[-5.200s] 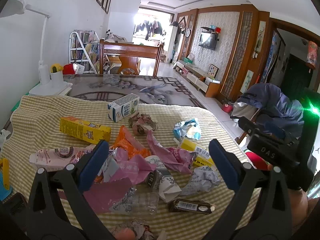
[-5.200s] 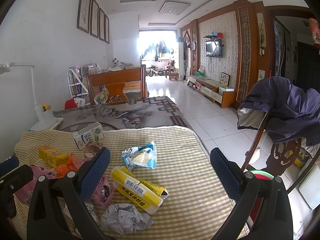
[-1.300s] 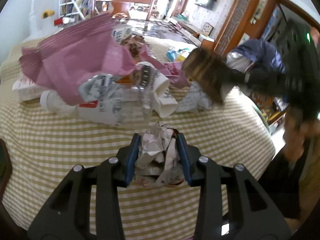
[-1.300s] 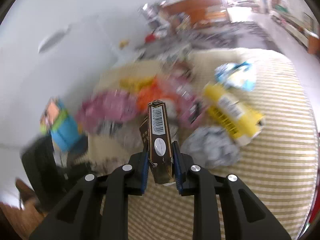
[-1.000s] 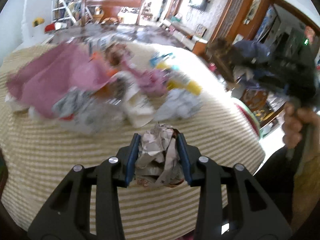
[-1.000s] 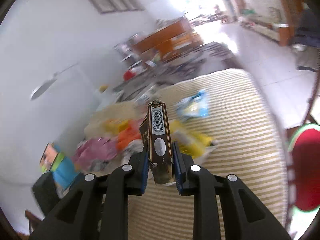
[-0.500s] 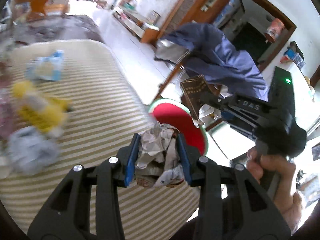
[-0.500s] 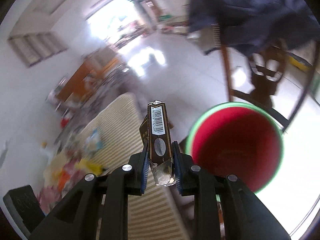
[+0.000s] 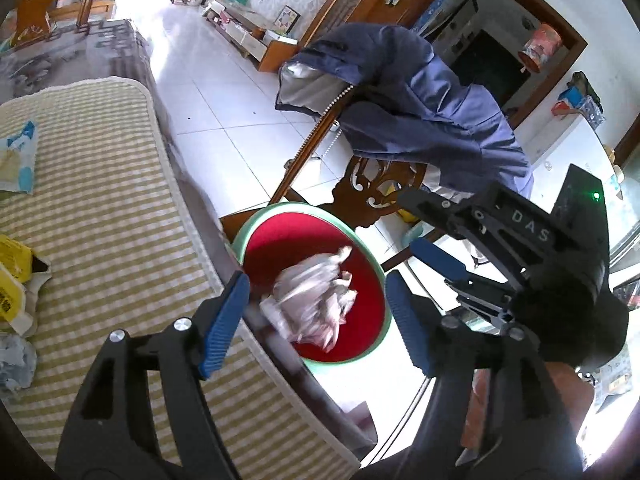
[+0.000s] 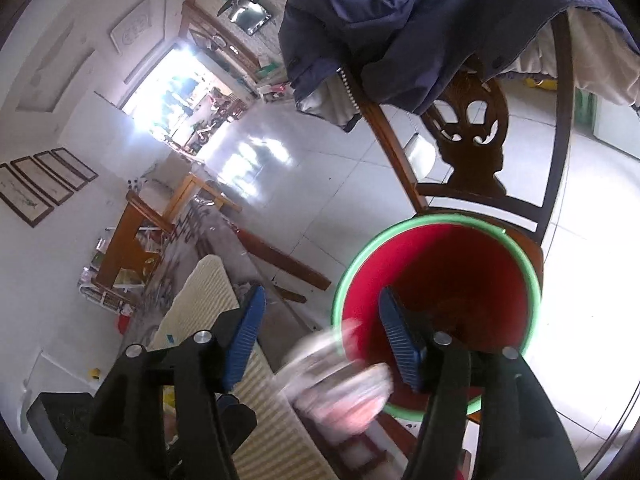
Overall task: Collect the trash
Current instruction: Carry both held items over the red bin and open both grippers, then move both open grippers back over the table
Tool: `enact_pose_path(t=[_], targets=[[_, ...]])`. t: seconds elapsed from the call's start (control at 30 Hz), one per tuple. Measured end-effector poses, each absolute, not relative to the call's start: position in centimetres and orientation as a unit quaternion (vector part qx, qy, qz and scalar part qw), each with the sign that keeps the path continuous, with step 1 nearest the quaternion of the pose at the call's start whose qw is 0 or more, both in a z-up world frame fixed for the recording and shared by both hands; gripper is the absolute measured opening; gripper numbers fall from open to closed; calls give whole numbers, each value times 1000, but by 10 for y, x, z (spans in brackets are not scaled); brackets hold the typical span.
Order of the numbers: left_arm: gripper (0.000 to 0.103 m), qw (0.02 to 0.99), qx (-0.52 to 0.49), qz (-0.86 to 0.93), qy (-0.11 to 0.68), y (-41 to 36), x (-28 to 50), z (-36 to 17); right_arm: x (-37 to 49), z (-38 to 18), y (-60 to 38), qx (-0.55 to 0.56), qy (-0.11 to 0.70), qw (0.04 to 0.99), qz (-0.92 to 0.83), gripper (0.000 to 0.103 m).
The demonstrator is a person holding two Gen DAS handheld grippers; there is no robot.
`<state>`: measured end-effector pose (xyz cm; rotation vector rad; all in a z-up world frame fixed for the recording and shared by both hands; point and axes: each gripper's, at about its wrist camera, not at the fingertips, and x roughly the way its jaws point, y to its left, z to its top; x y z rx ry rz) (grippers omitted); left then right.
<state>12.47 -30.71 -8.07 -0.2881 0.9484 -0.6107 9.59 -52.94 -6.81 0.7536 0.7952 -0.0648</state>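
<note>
A red basin with a green rim sits on the seat of a carved wooden chair, just beside the edge of the table under its yellow checked cloth. Both claws hang over the basin with jaws spread wide and nothing between them: the left gripper and the right gripper. A crumpled paper wad appears blurred below the left gripper, over the near side of the basin; whether it has landed inside cannot be told. The likely risk is that the light wad clips the rim nearest the table and drops to the floor. Inside the basin, beyond the right gripper, a dim brownish shape shows against the red, too unclear to name. Farther from the basin, on the cloth, a yellow carton and a blue and white wrapper still wait.
</note>
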Motion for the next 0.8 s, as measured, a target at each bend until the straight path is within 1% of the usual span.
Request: enact_pose_path(t=[0.1, 0.17, 0.3, 0.5, 0.63, 0.7, 0.73, 0.77, 0.8], targets=[[68, 838, -145, -278, 446, -296, 120, -76, 98, -66, -522, 353, 379, 855, -23, 60], [69, 844, -149, -271, 438, -285, 114, -70, 100, -65, -517, 347, 379, 857, -20, 62], [69, 866, -138, -242, 415, -253, 95, -55, 104, -65, -503, 338, 388, 857, -9, 64], [71, 892, -142, -159, 398, -178, 58, -52, 112, -67, -470, 311, 411, 857, 19, 65], [74, 909, -112, -96, 389, -123, 28, -40, 115, -71, -443, 287, 432, 854, 39, 65], [80, 924, -86, -61, 367, -93, 19, -19, 115, -73, -429, 277, 440, 853, 49, 65], [87, 929, -73, -45, 361, -78, 18, -10, 115, -73, -423, 272, 444, 852, 54, 65], [92, 930, -59, -34, 362, -65, 20, -2, 116, -74, -415, 264, 448, 852, 58, 65], [92, 929, -38, -24, 368, -49, 23, 6, 116, -75, -406, 254, 452, 853, 63, 65]])
